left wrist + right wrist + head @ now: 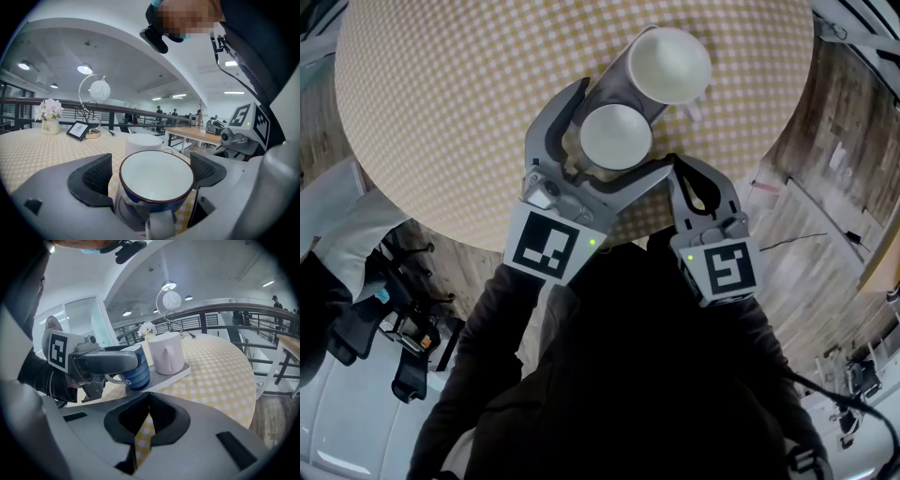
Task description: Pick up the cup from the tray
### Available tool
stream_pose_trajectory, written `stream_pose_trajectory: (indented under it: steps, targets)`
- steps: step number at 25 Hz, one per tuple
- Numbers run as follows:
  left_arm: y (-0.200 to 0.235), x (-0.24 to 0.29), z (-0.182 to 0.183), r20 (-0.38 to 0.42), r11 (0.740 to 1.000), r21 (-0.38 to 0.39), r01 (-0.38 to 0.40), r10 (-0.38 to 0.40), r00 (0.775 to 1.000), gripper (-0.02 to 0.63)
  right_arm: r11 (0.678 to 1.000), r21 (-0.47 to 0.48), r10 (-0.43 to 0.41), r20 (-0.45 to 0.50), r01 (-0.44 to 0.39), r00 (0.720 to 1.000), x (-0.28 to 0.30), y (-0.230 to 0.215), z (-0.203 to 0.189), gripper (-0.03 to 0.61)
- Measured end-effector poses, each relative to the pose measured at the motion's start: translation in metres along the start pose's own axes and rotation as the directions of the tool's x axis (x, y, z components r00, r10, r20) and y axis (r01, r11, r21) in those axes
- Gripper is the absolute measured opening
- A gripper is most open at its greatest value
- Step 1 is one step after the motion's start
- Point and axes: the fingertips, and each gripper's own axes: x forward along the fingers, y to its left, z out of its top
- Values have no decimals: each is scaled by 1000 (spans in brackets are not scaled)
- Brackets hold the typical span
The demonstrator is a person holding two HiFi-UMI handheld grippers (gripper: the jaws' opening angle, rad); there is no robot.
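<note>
Approach looks finished and the grasp itself is the step in hand: the cup (156, 180), blue outside and white inside, stands on the tray (176, 375) at the end nearer the person, with a white mug (167, 352) on the tray's far end just behind it. The left gripper (151, 169) straddles the cup, which sits deep between the jaws. Its fingers (96, 176) are spread wide, one on each side of the cup, and a sliver of checked cloth shows between pad and cup wall, so nothing is clamped yet. The next move probably calls for squeezing evenly on the cup's sides, then lifting straight up off the tray without nudging the mug. The right gripper (149, 401) hangs beside the tray's near end over the table (441, 112), pads pressed together and empty.
</note>
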Motion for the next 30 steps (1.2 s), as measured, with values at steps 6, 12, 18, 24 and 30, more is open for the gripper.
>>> stream_pose_trajectory:
  steps: [6, 12, 18, 24, 30]
  targets:
    - [-10, 19, -5, -25, 999, 16, 35, -34, 999, 507, 1000, 19, -15, -4, 15, 1000, -3, -14, -6, 8]
    - [-13, 11, 8, -41, 997, 80, 19, -16, 999, 505, 999, 21, -27, -2, 27, 1000, -19, -5, 0, 7]
    - [-13, 10, 3, -40, 998, 62, -3, 5, 999, 448, 999, 29, -32, 0, 32, 999, -22, -9, -8, 8]
    - [-11, 9, 3, -11, 999, 34, -28, 29, 1000, 443, 999, 34, -36, -2, 36, 999, -24, -12, -11, 8]
    - [-6, 10, 2, 1, 999, 39, -33, 33, 999, 437, 999, 26, -36, -4, 36, 999, -23, -12, -11, 8]
